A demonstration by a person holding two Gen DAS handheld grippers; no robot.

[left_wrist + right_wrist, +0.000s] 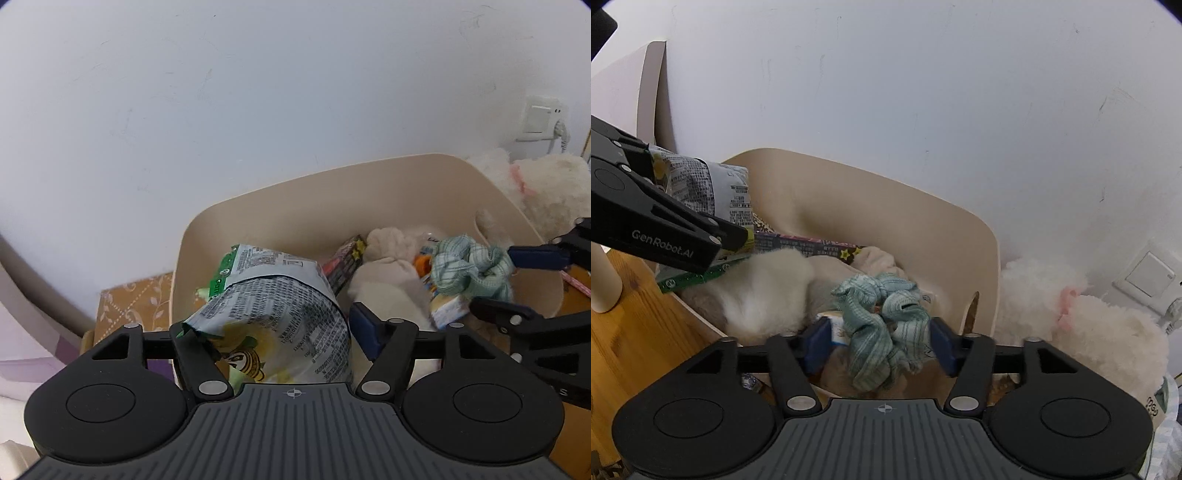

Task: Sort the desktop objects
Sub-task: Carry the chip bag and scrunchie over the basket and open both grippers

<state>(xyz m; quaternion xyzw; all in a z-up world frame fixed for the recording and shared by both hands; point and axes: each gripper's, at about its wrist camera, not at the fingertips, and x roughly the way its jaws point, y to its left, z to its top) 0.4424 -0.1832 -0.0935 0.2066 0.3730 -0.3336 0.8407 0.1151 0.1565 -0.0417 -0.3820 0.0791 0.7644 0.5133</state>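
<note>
Sorting is happening at the beige bin (258,206), where both hands are releasing at once. The snack packet (280,306) is sitting between the spread jaws of the left gripper (280,332), over the near-left part of the bin; the right pad is standing clear of the foil, while the left finger is hidden behind a crumpled corner, so any contact there is hard to tell. The green checked scrunchie (882,314) is lying between the blue pads of the right gripper (879,339), jaws likewise spread, resting on the plush toy (764,295) and the small carton (834,325) already in the bin. A dark starred box (812,243) is lying further back, and a fluffy white toy (1089,325) is sitting outside the bin against the wall (923,92).

To finish the step well, each gripper should be lifting straight back along its fingers, jaws wide, so the pads are not snagging the scrunchie's folds or dragging the packet's corner out. The packet is leaning tall and may be tipping over the near rim; nudging it inward first seems wise.
</note>
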